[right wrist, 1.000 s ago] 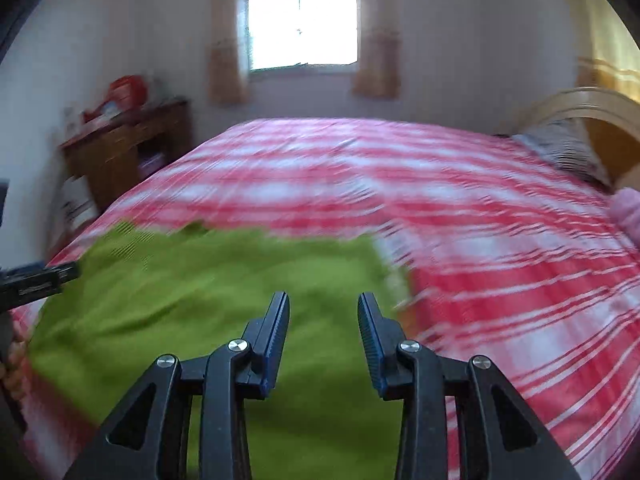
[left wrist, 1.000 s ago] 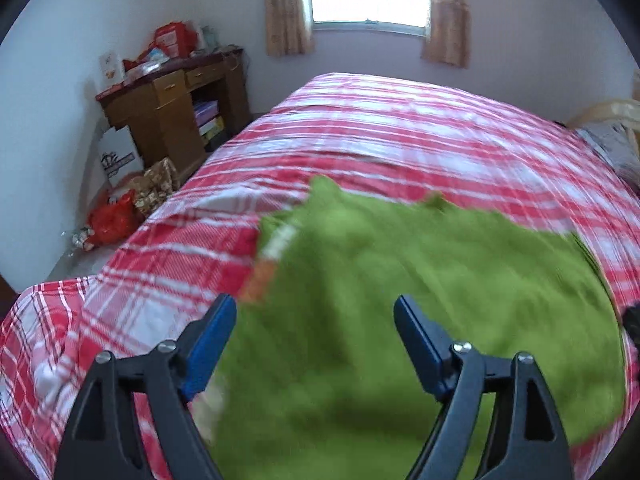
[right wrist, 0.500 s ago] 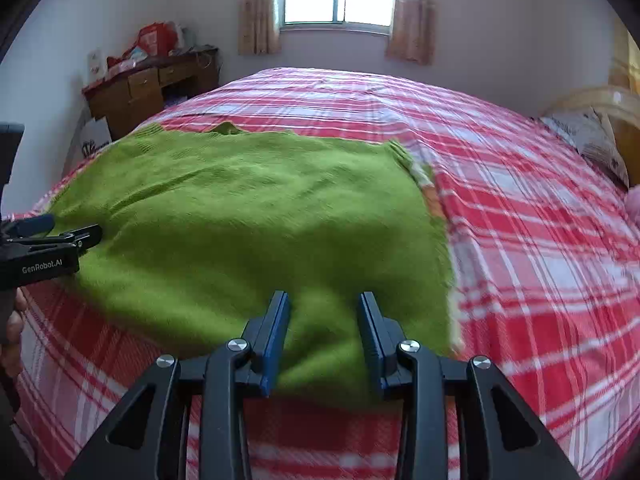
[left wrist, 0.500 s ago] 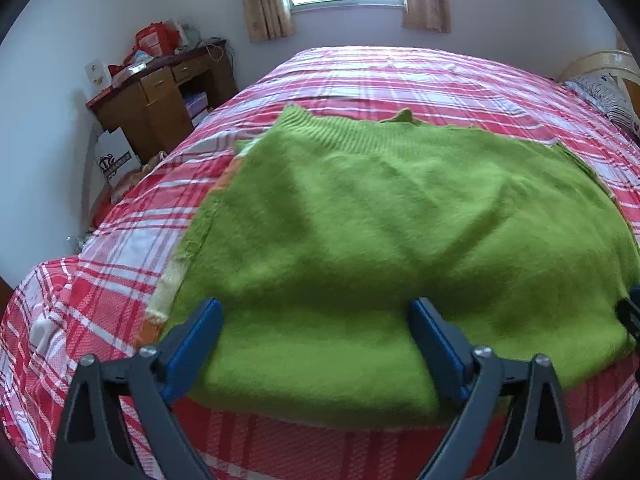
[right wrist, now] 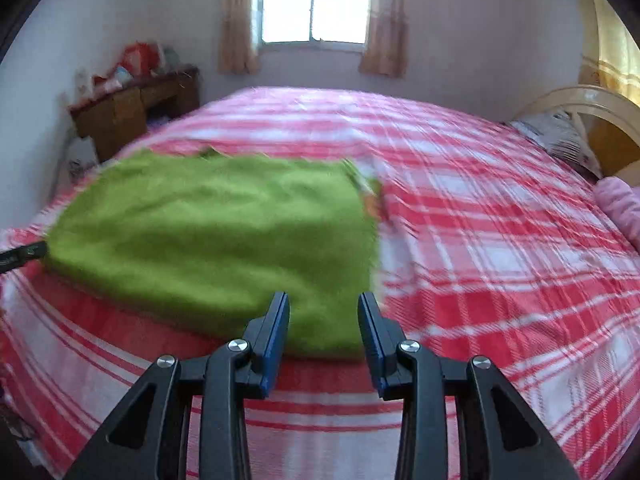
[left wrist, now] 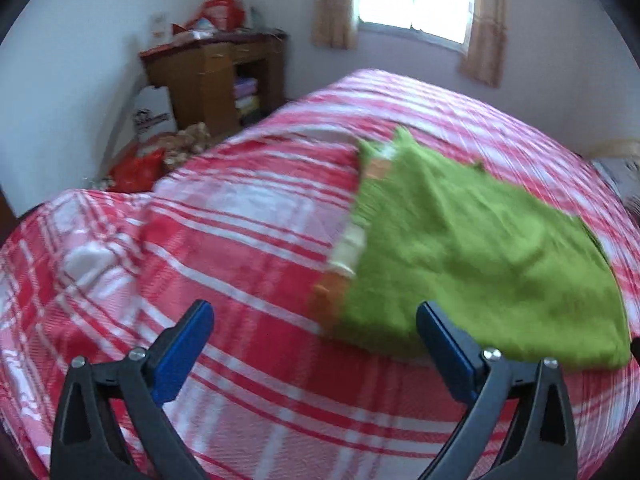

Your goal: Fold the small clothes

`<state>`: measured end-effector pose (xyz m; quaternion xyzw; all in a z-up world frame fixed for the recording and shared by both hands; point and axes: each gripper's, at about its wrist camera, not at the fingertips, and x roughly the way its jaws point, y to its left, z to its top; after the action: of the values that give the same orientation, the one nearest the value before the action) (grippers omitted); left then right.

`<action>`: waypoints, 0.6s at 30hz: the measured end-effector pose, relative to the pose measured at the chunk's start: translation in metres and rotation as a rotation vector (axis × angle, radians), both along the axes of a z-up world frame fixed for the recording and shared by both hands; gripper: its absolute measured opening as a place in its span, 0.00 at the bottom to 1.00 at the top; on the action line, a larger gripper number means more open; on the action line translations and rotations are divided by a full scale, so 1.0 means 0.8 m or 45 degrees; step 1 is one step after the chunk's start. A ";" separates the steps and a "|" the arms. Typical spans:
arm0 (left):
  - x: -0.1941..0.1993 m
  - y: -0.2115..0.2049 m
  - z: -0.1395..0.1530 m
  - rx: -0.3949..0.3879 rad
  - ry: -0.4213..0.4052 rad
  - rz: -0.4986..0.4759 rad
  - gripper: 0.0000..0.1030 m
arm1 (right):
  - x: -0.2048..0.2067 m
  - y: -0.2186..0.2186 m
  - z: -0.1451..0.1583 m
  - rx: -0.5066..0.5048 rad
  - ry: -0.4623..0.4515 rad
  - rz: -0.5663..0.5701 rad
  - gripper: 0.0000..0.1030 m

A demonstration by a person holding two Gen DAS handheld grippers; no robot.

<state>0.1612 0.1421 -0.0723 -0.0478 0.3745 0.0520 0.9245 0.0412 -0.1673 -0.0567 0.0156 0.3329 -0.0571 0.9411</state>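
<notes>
A folded green knit sweater (left wrist: 472, 256) lies flat on the red-and-white plaid bed (left wrist: 248, 216), with orange and white cuff stripes at its left edge. My left gripper (left wrist: 314, 344) is open wide and empty, hovering near the sweater's near-left corner, mostly over bare bedspread. In the right wrist view the sweater (right wrist: 216, 232) lies ahead and to the left. My right gripper (right wrist: 323, 334) is open with a narrower gap, empty, just short of the sweater's near-right edge. The left gripper's tip (right wrist: 24, 254) shows at the far left.
A wooden desk (left wrist: 216, 76) with clutter stands by the left wall, with bags and a box on the floor beside it. A window (right wrist: 314, 2) is at the back. A pillow (right wrist: 560, 140), headboard and pink cloth (right wrist: 622, 204) lie at right.
Both grippers have pulled back from the sweater's near edge. The left one has swung left, so the sweater now sits to its right. The sweater stays flat on the bed.
</notes>
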 end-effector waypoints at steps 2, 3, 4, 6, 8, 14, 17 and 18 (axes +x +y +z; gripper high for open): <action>0.001 -0.004 0.007 -0.010 -0.036 -0.016 1.00 | 0.007 0.020 0.007 0.026 -0.015 0.068 0.35; 0.002 -0.006 0.007 -0.020 -0.043 -0.023 1.00 | 0.017 0.036 0.009 0.039 -0.014 0.112 0.35; 0.004 -0.009 0.005 -0.038 -0.034 -0.036 1.00 | 0.023 0.047 0.010 0.048 -0.015 0.138 0.35; 0.007 -0.012 -0.004 -0.095 0.003 -0.056 1.00 | 0.035 0.073 0.009 0.059 -0.014 0.199 0.35; 0.008 -0.012 -0.017 -0.182 0.034 -0.056 1.00 | 0.047 0.099 0.002 0.055 -0.003 0.262 0.35; 0.010 -0.011 -0.029 -0.344 0.042 -0.089 1.00 | 0.067 0.135 -0.040 0.035 0.149 0.341 0.35; 0.026 -0.014 -0.024 -0.422 0.033 -0.121 1.00 | 0.065 0.132 -0.038 0.035 0.136 0.360 0.35; 0.032 -0.014 -0.023 -0.453 0.030 -0.131 1.00 | 0.064 0.130 -0.035 0.041 0.126 0.355 0.35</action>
<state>0.1868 0.1311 -0.0909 -0.1908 0.3906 -0.0618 0.8984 0.0926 -0.0631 -0.0846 -0.0186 0.3787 0.0790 0.9220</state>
